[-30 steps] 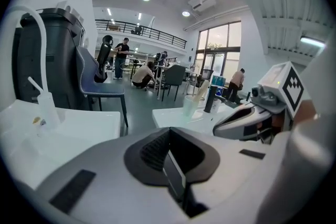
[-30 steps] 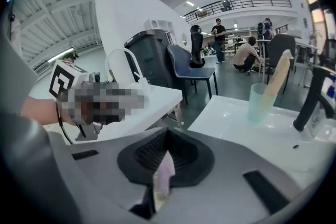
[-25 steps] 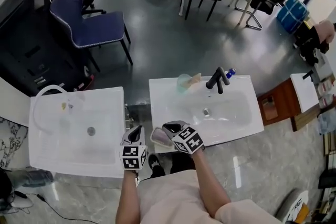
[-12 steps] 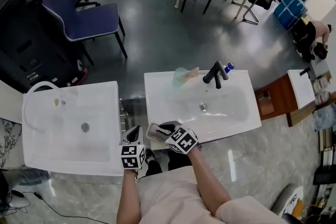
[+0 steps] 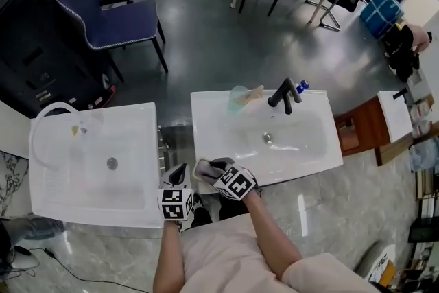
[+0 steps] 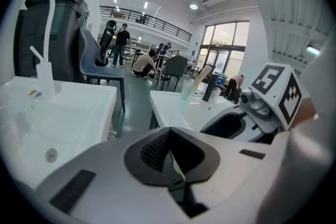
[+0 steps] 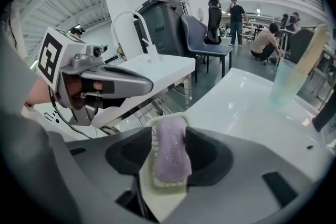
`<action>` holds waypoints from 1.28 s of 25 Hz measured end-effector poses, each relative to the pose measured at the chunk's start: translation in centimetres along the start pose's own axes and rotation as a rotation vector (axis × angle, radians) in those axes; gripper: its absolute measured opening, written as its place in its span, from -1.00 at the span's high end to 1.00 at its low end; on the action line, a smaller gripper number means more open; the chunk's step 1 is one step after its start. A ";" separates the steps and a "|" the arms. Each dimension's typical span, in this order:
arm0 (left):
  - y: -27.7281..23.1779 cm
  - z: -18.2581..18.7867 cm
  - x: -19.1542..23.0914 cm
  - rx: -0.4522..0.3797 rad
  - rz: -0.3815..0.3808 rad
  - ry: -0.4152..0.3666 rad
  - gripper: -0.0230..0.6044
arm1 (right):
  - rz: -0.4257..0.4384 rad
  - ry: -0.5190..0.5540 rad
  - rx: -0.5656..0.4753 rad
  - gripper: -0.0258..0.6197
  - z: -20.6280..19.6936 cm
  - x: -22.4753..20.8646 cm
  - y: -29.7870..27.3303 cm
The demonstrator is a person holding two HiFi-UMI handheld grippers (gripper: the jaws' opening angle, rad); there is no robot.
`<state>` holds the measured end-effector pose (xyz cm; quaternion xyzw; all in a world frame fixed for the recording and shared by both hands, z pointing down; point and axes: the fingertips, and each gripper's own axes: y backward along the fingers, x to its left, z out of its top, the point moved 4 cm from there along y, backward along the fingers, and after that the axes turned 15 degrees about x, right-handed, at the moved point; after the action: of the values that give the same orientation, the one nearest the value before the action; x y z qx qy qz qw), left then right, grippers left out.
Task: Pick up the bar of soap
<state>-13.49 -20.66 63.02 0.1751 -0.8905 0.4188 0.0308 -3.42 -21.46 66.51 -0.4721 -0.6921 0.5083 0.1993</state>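
A purple bar of soap lies in a pale green soap dish. Dish and soap sit between the jaws of my right gripper, which have just been opening and stand apart from it. In the head view the soap dish rests at the near left corner of the right washbasin, with the right gripper around it. My left gripper hovers just left of it, over the gap between the basins. Its jaws are shut with nothing in them.
A second white washbasin with a white tap stands at the left. The right basin has a black tap and a pale green cup at its far edge. A blue chair and people stand farther off on the grey floor.
My right gripper has come down with the soap dish onto the right basin's near left corner and its jaws have spread. The left gripper has sunk a little.
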 end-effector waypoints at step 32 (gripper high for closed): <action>-0.5 1.2 0.6 -0.020 -0.016 -0.042 0.91 | -0.142 0.140 0.436 0.32 0.6 -0.2 -2.5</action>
<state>-13.78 -22.05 62.75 0.1909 -0.8936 0.4059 0.0170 -4.91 -22.05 68.50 -0.4020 -0.5820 0.5965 0.3793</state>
